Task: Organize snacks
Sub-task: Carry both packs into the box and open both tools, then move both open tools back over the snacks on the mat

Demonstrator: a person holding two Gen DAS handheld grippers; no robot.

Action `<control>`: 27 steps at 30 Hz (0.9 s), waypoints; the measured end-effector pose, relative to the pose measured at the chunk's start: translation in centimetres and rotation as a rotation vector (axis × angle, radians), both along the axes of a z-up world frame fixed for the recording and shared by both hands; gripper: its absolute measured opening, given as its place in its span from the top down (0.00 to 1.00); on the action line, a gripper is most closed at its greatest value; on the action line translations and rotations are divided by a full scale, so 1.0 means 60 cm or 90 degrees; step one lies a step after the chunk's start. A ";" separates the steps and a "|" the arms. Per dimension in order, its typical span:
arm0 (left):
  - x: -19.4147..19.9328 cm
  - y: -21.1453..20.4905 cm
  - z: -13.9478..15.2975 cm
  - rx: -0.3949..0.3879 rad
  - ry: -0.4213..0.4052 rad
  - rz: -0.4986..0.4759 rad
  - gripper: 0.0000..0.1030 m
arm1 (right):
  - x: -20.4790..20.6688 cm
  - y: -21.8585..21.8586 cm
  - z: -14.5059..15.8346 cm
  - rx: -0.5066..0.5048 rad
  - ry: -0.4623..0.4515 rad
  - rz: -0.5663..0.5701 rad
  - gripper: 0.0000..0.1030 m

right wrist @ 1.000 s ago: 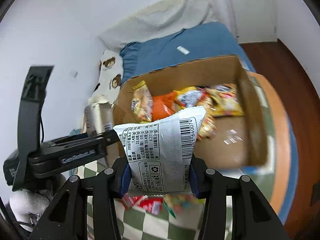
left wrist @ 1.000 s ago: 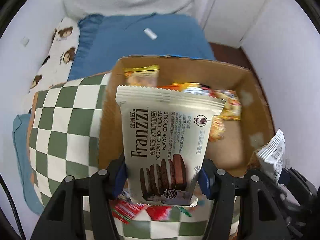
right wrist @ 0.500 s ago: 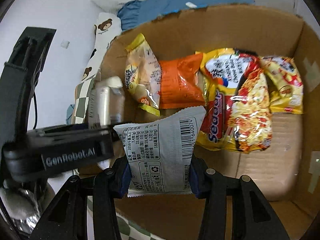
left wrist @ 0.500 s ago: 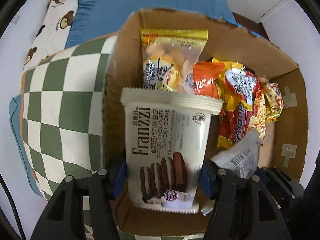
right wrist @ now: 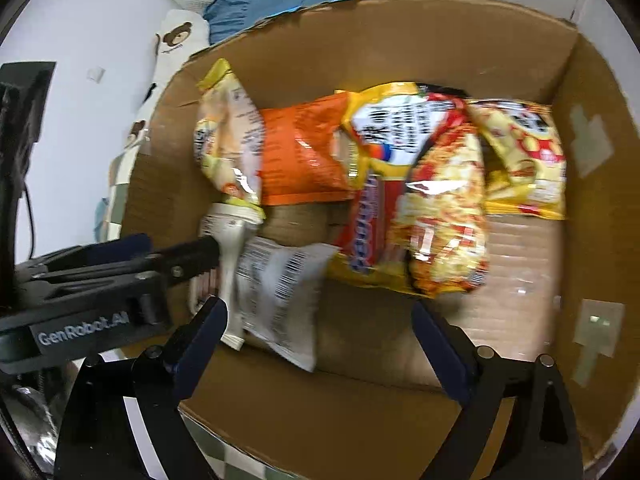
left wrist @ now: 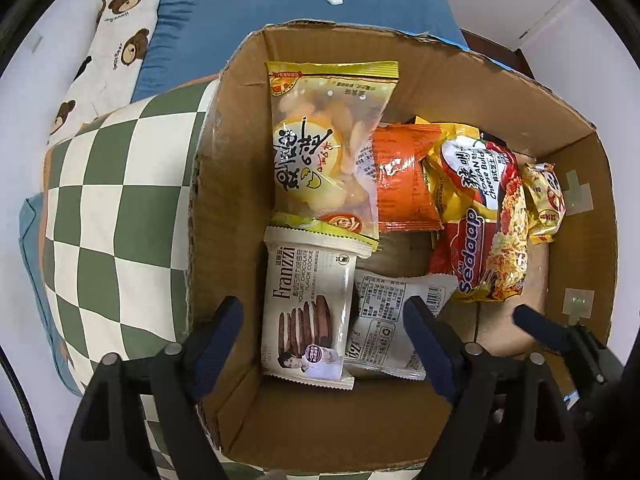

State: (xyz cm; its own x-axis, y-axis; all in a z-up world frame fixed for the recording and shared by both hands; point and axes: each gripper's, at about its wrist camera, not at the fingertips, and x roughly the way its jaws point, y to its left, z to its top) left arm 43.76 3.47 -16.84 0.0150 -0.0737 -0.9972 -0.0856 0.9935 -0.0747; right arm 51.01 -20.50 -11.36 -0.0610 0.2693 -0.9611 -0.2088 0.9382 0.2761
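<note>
Cardboard box [left wrist: 592, 216]: your container, open-topped on the checkered cushion [left wrist: 120, 208], with both hands directly above its near-left corner. Cookie pack [left wrist: 308, 308] and grey-white packet [left wrist: 390, 320]: side by side on the box floor, long axes running away from you, each lying loose between its own spread fingers. Left gripper [left wrist: 320, 332] and right gripper [right wrist: 316, 332]: jaws opening, pads clear of both packs, so judge your exit as straight up.

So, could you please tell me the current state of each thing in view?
Left tongs: opening, gripping nothing.
Right tongs: opening, gripping nothing.
Cookie pack: released, lying in the box.
White packet: released, lying beside the cookie pack.
Cardboard box: open-topped, partly filled.
</note>
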 end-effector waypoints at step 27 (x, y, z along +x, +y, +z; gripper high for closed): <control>-0.179 -0.043 0.171 0.053 -0.269 0.015 0.17 | -0.124 -0.132 0.197 -0.076 -0.214 -0.029 0.07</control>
